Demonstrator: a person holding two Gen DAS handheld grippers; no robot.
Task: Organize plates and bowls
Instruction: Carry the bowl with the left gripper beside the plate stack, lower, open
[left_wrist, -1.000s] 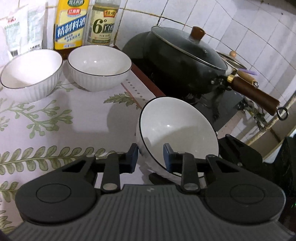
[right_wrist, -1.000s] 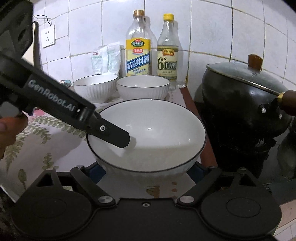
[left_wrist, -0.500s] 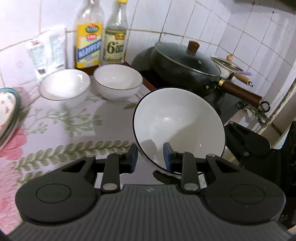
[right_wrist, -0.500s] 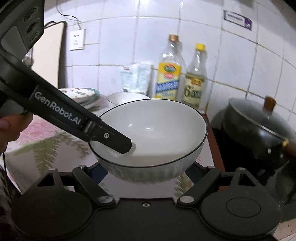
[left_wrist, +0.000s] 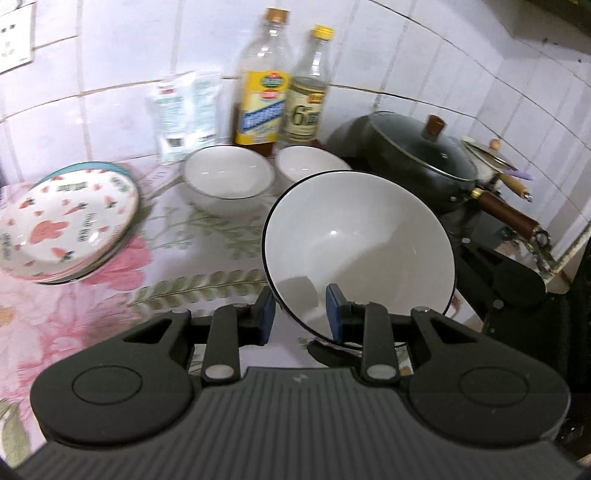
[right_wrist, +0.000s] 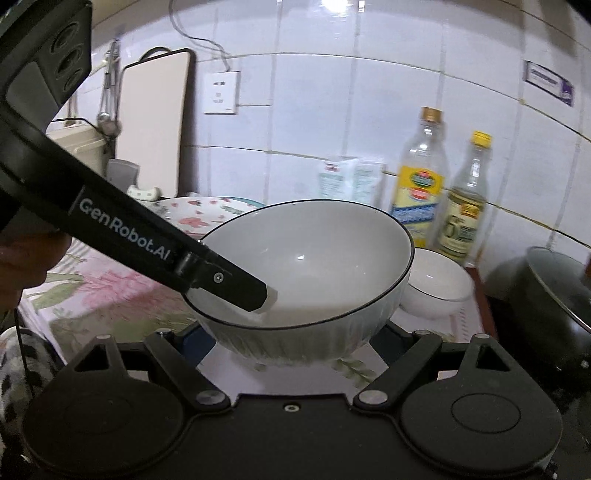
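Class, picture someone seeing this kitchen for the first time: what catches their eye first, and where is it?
First, the white bowl lifted over the flowered counter, the left gripper clamped on its near rim while the right gripper's fingers flank its base. Next, the carrot-print plates stacked at the left, and the black lidded wok at the right.

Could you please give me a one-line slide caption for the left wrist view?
Left gripper clamps the rim of a tilted white bowl above the floral countertop, near two bowls and stacked plates.

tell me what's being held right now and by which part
The white black-rimmed bowl, held aloft. The left tool pinches its near rim, one finger inside; the right tool cradles its ribbed lower wall.
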